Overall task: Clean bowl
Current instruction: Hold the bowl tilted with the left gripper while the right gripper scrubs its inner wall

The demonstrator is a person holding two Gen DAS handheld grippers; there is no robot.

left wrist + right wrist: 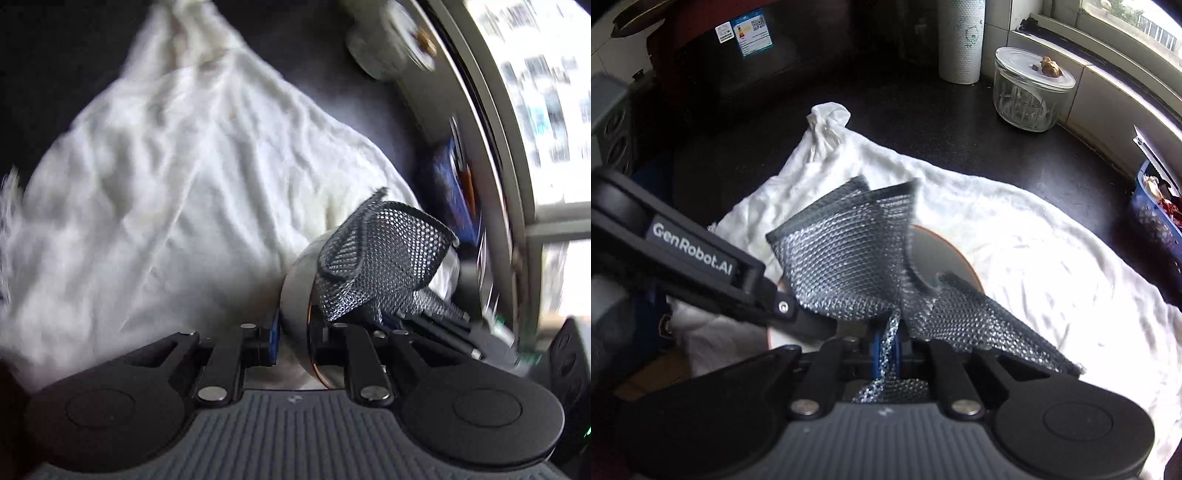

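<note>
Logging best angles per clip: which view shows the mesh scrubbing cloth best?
The right wrist view: the mesh scrubbing cloth spreads across the frame, pinched in the right tongs and draped over the bowl. The left wrist view shows only a smaller bunched fold above the bowl's rim.

Both grippers matte black: round pivot discs, silver screw heads, ribbed grey base, blue pads. Left gripper (798,321) arm bears white "GenRobot.AI" lettering.

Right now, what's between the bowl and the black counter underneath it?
A white cloth is spread between the bowl and the counter, clearest in the right wrist view.
</note>
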